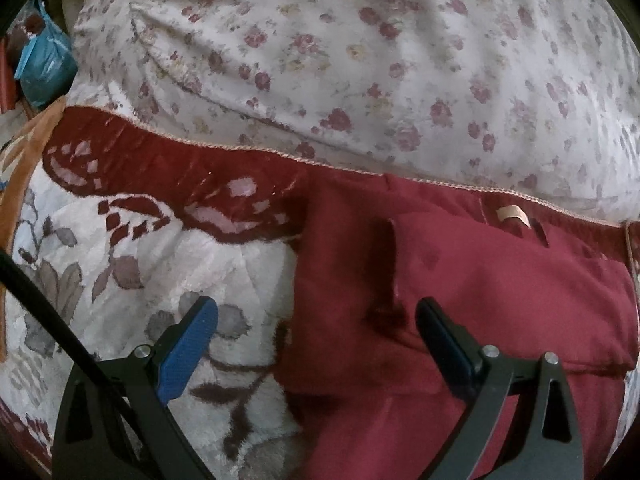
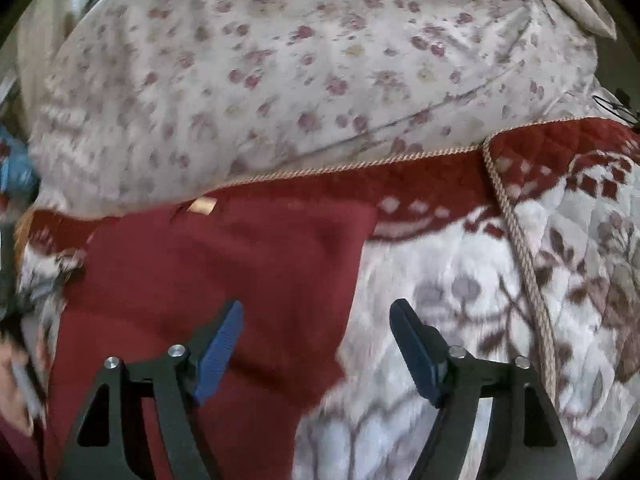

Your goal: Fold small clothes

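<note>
A small dark red garment [image 1: 460, 300] lies flat on a white and red flowered blanket [image 1: 120, 264]. It has a tan label [image 1: 514, 214] near its far edge. In the left wrist view my left gripper [image 1: 316, 324] is open and empty above the garment's left edge. In the right wrist view the garment [image 2: 224, 264] fills the lower left, its label [image 2: 202, 205] at the far edge. My right gripper [image 2: 316, 328] is open and empty above the garment's right edge.
A pillow in a white cover with small red flowers [image 1: 360, 60] lies just behind the garment, and also shows in the right wrist view [image 2: 280, 72]. A blue bag [image 1: 44, 64] sits at the far left. A corded blanket seam [image 2: 520, 256] runs down the right.
</note>
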The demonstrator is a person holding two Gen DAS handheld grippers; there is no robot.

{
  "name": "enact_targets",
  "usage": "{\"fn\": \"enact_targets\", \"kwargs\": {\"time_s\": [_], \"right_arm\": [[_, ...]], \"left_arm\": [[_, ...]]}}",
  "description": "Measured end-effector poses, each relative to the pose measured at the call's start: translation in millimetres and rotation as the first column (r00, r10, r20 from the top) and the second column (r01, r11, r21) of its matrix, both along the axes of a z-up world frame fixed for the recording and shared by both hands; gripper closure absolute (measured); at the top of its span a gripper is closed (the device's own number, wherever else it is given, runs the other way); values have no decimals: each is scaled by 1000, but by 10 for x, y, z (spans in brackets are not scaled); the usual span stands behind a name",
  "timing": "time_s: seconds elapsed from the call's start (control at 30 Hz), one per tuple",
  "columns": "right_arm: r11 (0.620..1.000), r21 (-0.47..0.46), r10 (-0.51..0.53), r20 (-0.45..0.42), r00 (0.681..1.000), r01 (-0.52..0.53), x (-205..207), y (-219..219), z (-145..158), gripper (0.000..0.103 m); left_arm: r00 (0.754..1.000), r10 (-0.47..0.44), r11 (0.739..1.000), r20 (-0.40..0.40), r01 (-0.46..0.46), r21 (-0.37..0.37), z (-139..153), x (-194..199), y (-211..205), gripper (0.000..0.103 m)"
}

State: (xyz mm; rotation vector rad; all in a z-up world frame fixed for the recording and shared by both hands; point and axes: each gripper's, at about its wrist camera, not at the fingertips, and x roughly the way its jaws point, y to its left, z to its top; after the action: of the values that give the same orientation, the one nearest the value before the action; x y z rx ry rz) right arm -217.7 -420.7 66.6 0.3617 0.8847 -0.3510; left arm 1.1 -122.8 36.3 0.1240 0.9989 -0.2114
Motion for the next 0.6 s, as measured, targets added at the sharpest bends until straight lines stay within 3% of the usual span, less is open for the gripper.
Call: {"fn": "enact_targets", "kwargs": {"time_s": [0.07, 0.17, 0.2, 0.27, 0.37, 0.47, 0.6], "right_arm": [[1000, 20, 8, -13, 1000, -7, 192, -62, -77, 23], [998, -64, -30, -136, 990, 21, 427, -139, -359, 25], [999, -44, -34, -147, 989, 28, 440, -166, -417, 27], [998, -13, -64, -103, 993, 63, 338, -175, -342, 27], [996, -46, -74, -66, 995, 71, 220, -97, -168, 25], [999, -34, -38, -13, 999, 38, 67, 61, 16, 25], [1000, 7, 14, -25, 1000, -14, -77, 198, 31, 24]], "left_arm": [[1000, 4, 1000, -20, -4, 28, -80, 47, -16, 4], [999, 3, 999, -44, -1, 42, -148, 81, -32, 4], [999, 2, 999, -47, 0, 34, -127, 81, -16, 4], [999, -1, 1000, -44, 2, 25, -75, 78, 25, 4], [1000, 13, 1000, -17, -12, 23, 33, 65, 116, 4], [1000, 17, 1000, -12, -17, 7, 81, 22, 192, 4], [1000, 6, 1000, -14, -6, -10, 131, -111, 236, 4]]}}
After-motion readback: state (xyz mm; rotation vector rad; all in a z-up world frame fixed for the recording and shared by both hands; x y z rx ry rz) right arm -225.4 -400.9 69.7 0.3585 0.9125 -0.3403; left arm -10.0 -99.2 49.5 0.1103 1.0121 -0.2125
